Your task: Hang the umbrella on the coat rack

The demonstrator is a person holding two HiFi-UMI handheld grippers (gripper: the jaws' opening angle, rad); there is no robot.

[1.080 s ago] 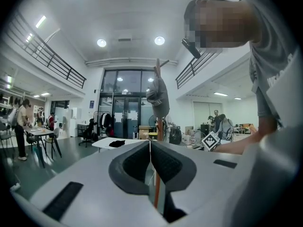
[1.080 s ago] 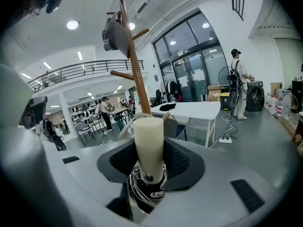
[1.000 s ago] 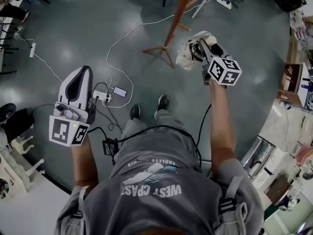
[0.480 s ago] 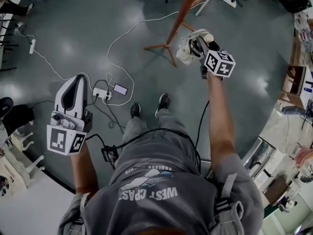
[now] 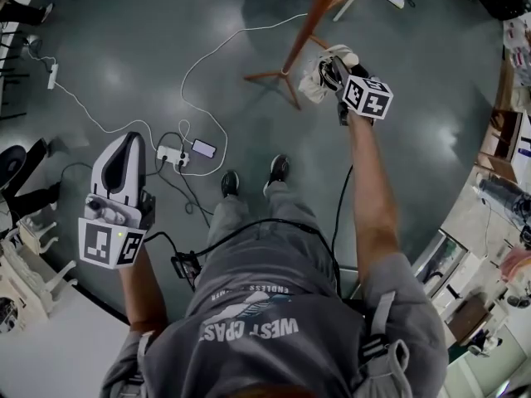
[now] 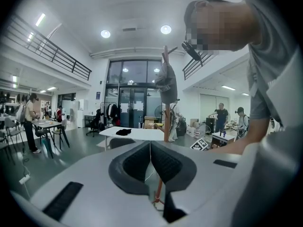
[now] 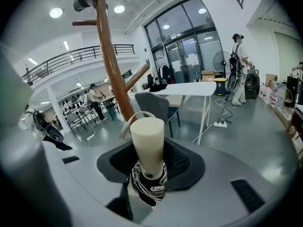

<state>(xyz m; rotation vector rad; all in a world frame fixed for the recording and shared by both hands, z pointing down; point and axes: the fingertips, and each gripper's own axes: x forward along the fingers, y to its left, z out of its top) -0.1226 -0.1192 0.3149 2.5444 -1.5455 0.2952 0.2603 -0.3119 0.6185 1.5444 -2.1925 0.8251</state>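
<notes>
My right gripper (image 7: 148, 167) is shut on a folded umbrella (image 7: 147, 162) with a cream handle and a thin wrist loop; its black-and-white canopy shows below the jaws. From the head view the umbrella (image 5: 319, 75) hangs off the right gripper (image 5: 343, 77) close to the wooden coat rack (image 5: 309, 30). The rack's brown pole (image 7: 110, 51) with angled pegs stands just beyond the handle, slightly left. My left gripper (image 5: 127, 157) is held low at the left, its jaws together with nothing in them. Its own view has the gripper (image 6: 150, 162) looking toward the rack (image 6: 165, 103), where a grey item hangs.
White cables and a power strip (image 5: 172, 157) with a phone (image 5: 203, 149) lie on the grey floor ahead of the person's feet. A white table (image 7: 194, 90) and a chair (image 7: 154, 107) stand behind the rack. Other people are farther off in the hall.
The right gripper with the umbrella has moved slightly up in the picture and toward the rack. The left gripper has stayed low at the left.
</notes>
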